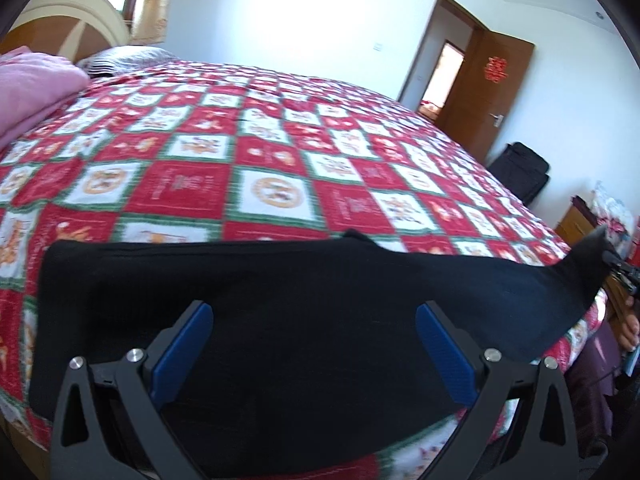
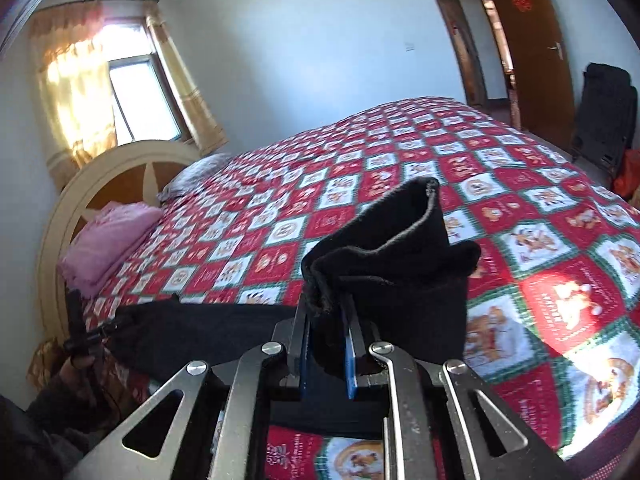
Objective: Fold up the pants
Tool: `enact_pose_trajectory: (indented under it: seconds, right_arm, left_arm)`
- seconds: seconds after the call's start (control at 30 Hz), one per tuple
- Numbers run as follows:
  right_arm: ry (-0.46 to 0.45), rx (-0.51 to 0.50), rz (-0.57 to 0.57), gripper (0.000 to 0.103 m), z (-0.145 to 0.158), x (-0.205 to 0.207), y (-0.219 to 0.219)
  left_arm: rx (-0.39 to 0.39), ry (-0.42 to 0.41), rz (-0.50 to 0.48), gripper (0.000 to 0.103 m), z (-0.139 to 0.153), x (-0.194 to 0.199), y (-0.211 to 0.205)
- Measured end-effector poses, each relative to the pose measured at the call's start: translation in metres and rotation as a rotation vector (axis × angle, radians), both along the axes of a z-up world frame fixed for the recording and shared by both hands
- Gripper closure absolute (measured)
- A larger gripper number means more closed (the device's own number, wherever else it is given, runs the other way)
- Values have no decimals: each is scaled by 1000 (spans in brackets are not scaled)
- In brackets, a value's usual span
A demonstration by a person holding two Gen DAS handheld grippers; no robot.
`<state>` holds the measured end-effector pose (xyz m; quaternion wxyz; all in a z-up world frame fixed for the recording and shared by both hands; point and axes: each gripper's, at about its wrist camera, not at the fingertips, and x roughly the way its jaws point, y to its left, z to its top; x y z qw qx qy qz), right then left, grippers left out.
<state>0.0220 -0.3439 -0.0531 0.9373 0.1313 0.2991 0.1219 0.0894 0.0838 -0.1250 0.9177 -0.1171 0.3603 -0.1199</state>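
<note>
Black pants (image 1: 256, 300) lie flat, stretched lengthwise along the bed's near edge. One end (image 2: 384, 248) lifted, bunched, hem open.

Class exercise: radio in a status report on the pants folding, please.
Left hand-held gripper open above pants. Right hand-held gripper shut on bunched pants end, lifted. Nothing in the way on quilt.

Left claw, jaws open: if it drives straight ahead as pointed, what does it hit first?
Most likely the black fabric pants lying flat on the red-and-white patchwork quilt; they fill the space ahead of the left claw. Depth is unclear, so contact may already be close.
</note>
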Motion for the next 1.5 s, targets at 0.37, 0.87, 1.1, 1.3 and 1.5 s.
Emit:
enact_pose_trajectory:
  seconds: [0.37, 0.87, 1.1, 1.3, 1.5]
  right_arm:
    - [153, -79, 123, 89, -56, 34, 66]
    - [221, -238, 262, 68, -80, 31, 81]
    - [142, -41, 207, 68, -68, 20, 24]
    - [111, 284, 53, 65, -84, 29, -31]
    - [60, 310, 11, 54, -79, 26, -34]
  left_arm:
    - [1, 15, -197, 0, 13, 7, -59]
    - [-43, 89, -570, 0, 11, 32, -194]
    - [-79, 128, -644, 0, 9, 41, -242]
    - [-119, 159, -671, 13, 7, 50, -279]
    - [-98, 189, -700, 26, 3, 48, -305]
